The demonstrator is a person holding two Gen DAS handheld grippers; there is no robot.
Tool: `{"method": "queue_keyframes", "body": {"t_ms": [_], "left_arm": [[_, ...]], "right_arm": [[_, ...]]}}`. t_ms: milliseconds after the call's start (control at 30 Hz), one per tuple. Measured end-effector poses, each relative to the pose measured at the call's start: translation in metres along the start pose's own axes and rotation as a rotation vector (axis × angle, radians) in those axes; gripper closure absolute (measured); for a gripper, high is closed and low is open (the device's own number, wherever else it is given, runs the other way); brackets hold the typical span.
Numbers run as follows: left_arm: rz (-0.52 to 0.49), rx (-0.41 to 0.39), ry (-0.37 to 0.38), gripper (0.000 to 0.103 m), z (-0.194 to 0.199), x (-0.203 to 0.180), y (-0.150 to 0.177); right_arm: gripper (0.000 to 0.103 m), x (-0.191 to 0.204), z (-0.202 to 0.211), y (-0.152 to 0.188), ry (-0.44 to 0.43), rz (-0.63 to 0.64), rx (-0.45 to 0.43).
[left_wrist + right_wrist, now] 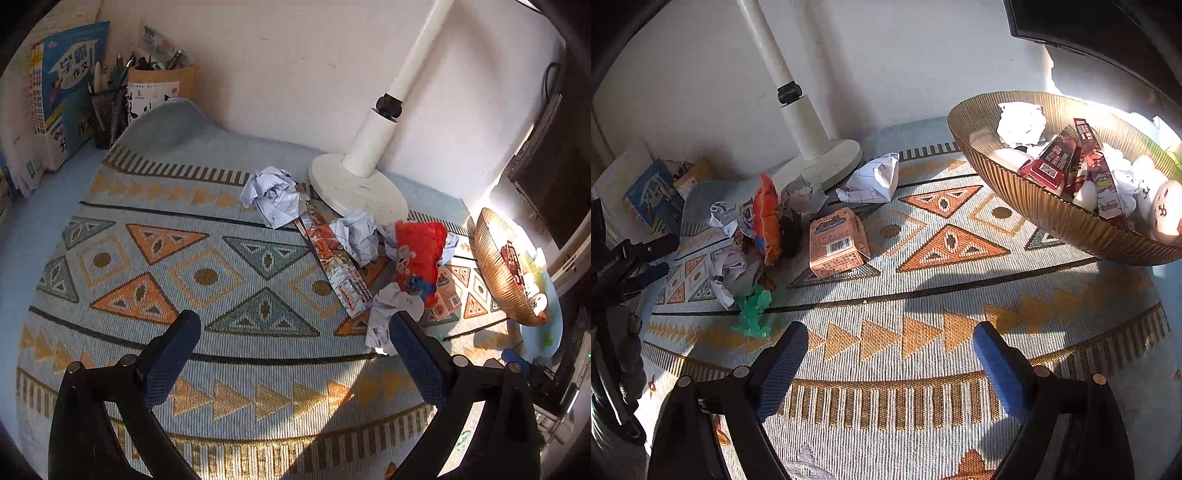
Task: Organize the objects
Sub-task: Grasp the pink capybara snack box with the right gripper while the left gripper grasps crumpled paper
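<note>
Left tongs (pixel 291 332): jaws wide apart, empty, above the patterned cloth (pixel 155 236). Right tongs (pixel 890 341): jaws well apart, nothing between them.

Items awaiting sorting lie in a heap beside the lamp base (pixel 827 162): 1 pink carton (pixel 836 243), 1 orange packet (pixel 766 218), several crumpled paper balls (pixel 873 181), 1 green wrapper (pixel 753 314). The ribbed bowl (pixel 1034 206) at the right already holds paper and boxes.

Assessment: paper balls are likely light and soft; grip across the bulk. The carton looks stiff and light; take it across its 2 narrow sides. The packet is probably slippery; pinch an edge.
</note>
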State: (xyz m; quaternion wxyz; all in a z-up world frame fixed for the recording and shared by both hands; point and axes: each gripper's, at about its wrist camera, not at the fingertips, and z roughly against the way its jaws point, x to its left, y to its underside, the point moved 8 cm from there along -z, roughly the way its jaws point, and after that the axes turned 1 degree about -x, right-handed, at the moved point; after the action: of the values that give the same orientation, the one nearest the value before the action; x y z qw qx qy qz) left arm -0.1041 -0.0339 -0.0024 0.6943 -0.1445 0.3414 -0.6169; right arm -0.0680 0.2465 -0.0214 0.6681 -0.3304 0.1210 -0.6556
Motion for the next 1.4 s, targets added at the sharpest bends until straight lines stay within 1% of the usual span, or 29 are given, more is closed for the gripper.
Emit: {"method": "queue_keyframes", "body": {"t_ms": [67, 133, 200, 300, 333, 400, 433, 500, 567, 600, 633, 667, 700, 733, 800, 833, 933, 1000, 1067, 1167, 1233, 1300, 1333, 1400], "left_arm": [[-0.015, -0.016, -0.003, 0.001, -0.012, 0.001, -0.025], [-0.051, -0.010, 0.024, 0.001, -0.028, -0.001, -0.044], [-0.073, 0.013, 0.005, 0.001, -0.046, 0.002, -0.053], [-0.109, 0.016, -0.031, 0.001, -0.065, 0.008, -0.059], [-0.111, 0.018, -0.034, 0.001, -0.071, 0.010, -0.060], [-0.100, 0.024, -0.023, 0.001, -0.079, 0.013, -0.063], [-0.089, 0.026, -0.013, 0.001, -0.083, 0.014, -0.066], [-0.078, 0.015, -0.007, 0.001, -0.087, 0.015, -0.070], [-0.080, 0.009, -0.012, 0.001, -0.092, 0.016, -0.073], [-0.080, 0.005, -0.010, 0.003, -0.093, 0.015, -0.075], [-0.078, 0.003, -0.006, 0.006, -0.094, 0.015, -0.076], [-0.075, 0.010, 0.000, 0.026, -0.095, 0.015, -0.075], [-0.068, 0.027, 0.007, 0.055, -0.099, 0.017, -0.073], [-0.061, 0.041, 0.013, 0.063, -0.102, 0.018, -0.071], [-0.058, 0.014, 0.016, 0.067, -0.096, 0.019, -0.070], [-0.058, 0.004, 0.015, 0.067, -0.091, 0.018, -0.069], [-0.048, -0.013, 0.058, 0.067, -0.062, 0.014, -0.065], [-0.063, -0.026, 0.080, 0.067, -0.037, 0.008, -0.056], [-0.093, -0.040, 0.080, 0.067, -0.009, -0.001, -0.039], [-0.101, -0.025, 0.120, 0.067, 0.026, -0.017, 0.001], [-0.083, 0.025, 0.139, 0.067, 0.035, -0.027, 0.032], [-0.063, 0.064, 0.191, 0.067, 0.040, -0.041, 0.061], [-0.060, 0.079, 0.208, 0.067, 0.038, -0.048, 0.075], [-0.073, 0.088, 0.217, 0.067, 0.037, -0.061, 0.097]], "right_arm": [[0.020, -0.002, -0.009, -0.011, -0.038, -0.043, 0.032], [0.020, -0.001, -0.020, -0.018, -0.045, -0.029, 0.072], [0.020, 0.006, -0.030, -0.024, -0.044, 0.002, 0.093], [0.020, 0.027, -0.047, -0.028, -0.048, 0.061, 0.125], [0.021, 0.034, -0.053, -0.030, -0.034, 0.088, 0.126], [0.031, 0.047, -0.065, -0.036, 0.031, 0.157, 0.117], [0.035, 0.052, -0.070, -0.039, 0.070, 0.190, 0.106], [0.049, 0.062, -0.077, -0.042, 0.088, 0.234, 0.085], [0.055, 0.067, -0.078, -0.040, 0.113, 0.263, 0.043], [0.061, 0.067, -0.077, -0.039, 0.129, 0.273, 0.030], [0.062, 0.069, -0.075, -0.038, 0.122, 0.276, 0.023], [0.062, 0.070, -0.073, -0.036, 0.112, 0.276, 0.021], [0.062, 0.068, -0.070, -0.035, 0.112, 0.270, 0.016], [0.062, 0.067, -0.067, -0.035, 0.119, 0.265, 0.006], [0.062, 0.061, -0.057, -0.032, 0.125, 0.255, -0.002], [0.062, 0.056, -0.050, -0.028, 0.127, 0.243, -0.002], [0.062, 0.038, -0.023, -0.014, 0.134, 0.206, -0.021], [0.062, 0.025, 0.003, 0.003, 0.117, 0.166, -0.027], [0.062, 0.008, 0.023, 0.016, 0.109, 0.130, -0.032], [0.062, -0.011, 0.054, 0.043, 0.102, 0.084, -0.039], [0.062, -0.020, 0.069, 0.059, 0.110, 0.071, -0.044], [0.062, -0.022, 0.073, 0.069, 0.133, 0.071, -0.043], [0.062, -0.023, 0.074, 0.073, 0.132, 0.071, -0.039], [0.062, -0.027, 0.075, 0.079, 0.123, 0.061, -0.029]]}}
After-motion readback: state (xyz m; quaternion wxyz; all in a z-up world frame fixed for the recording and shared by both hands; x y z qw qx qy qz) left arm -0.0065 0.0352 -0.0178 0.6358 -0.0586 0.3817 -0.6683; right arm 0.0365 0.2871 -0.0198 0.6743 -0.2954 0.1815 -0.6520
